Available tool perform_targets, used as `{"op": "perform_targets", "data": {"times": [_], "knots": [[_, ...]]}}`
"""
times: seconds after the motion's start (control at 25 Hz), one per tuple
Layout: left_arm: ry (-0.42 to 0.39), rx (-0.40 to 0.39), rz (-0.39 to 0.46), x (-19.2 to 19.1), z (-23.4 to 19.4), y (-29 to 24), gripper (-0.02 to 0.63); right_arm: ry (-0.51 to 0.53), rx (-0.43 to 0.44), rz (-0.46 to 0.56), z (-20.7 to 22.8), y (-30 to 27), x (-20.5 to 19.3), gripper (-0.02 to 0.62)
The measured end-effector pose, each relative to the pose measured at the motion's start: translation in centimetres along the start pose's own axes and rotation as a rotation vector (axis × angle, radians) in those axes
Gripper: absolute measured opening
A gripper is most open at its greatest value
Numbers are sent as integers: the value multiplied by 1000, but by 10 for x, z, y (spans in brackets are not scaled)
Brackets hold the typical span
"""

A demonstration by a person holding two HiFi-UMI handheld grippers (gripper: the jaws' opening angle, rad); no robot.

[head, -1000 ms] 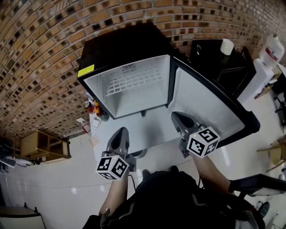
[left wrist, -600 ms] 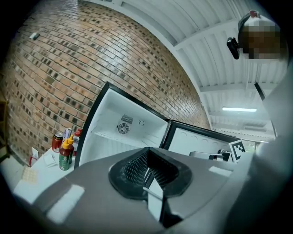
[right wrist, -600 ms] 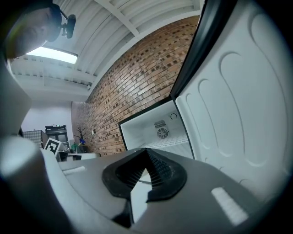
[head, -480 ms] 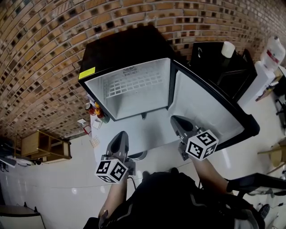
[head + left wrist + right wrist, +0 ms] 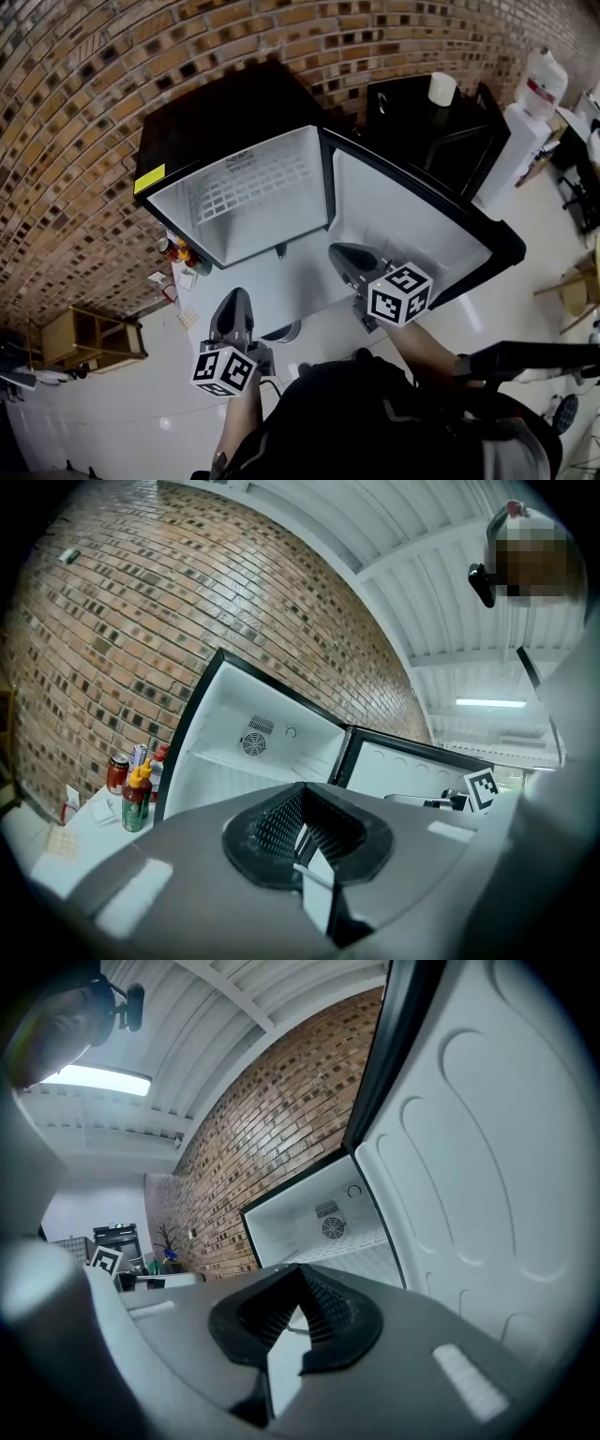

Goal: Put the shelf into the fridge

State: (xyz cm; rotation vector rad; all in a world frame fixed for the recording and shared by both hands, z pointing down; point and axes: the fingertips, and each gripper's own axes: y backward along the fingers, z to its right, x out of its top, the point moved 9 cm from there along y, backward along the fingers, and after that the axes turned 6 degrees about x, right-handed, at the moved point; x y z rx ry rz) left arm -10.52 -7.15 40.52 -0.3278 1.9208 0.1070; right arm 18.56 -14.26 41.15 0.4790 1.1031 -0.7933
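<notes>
Shelf (image 5: pixel 248 183) in fridge (image 5: pixel 225 112), fwd of R gripper (image 5: pixel 339 253).

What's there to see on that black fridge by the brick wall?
The fridge is black outside and white inside, backed against the brick wall. Its door stands open to the right, showing a moulded white liner. A white wire shelf sits inside, with a round fan vent on the back wall. A yellow sticker marks the top front edge. At its left side stand bottles.
</notes>
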Motion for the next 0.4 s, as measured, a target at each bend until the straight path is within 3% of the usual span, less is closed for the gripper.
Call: {"op": "perform_targets", "data": {"times": [0.4], "knots": [[6, -6, 13, 4, -3, -9, 0, -8, 11, -7, 4, -12, 1, 6]]}}
